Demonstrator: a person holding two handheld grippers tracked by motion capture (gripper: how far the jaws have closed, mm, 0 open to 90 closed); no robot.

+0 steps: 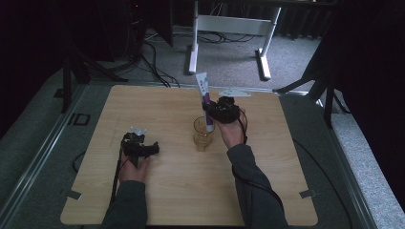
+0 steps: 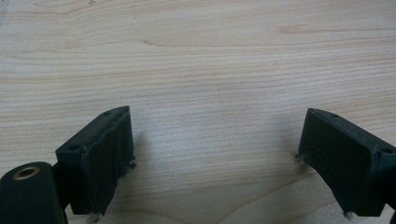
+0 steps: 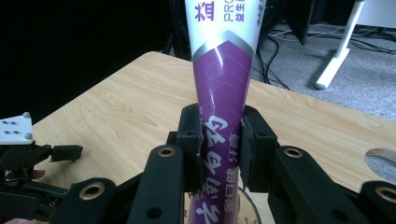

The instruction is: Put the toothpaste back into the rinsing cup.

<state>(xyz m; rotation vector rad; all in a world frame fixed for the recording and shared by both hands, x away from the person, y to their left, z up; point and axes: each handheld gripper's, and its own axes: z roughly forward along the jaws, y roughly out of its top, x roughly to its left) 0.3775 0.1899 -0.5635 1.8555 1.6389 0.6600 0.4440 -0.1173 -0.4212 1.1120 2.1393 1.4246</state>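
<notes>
A white and purple toothpaste tube (image 1: 204,98) stands nearly upright with its lower end inside a clear glass (image 1: 202,135) at the middle of the wooden table (image 1: 277,181). My right gripper (image 1: 211,113) is shut on the tube just above the glass. In the right gripper view its black pads (image 3: 190,140) squeeze the purple part of the tube (image 3: 219,84). My left gripper (image 1: 138,143) rests low over the table at the left, a hand's width from the glass. In the left gripper view its jaws stand wide apart over bare wood (image 2: 215,130), and my left gripper (image 2: 215,163) is open.
A white desk frame (image 1: 229,28) and cables lie on the floor beyond the table's far edge. Dark stands flank the table at both sides. A small pale patch (image 1: 234,92) sits at the table's far edge behind the tube.
</notes>
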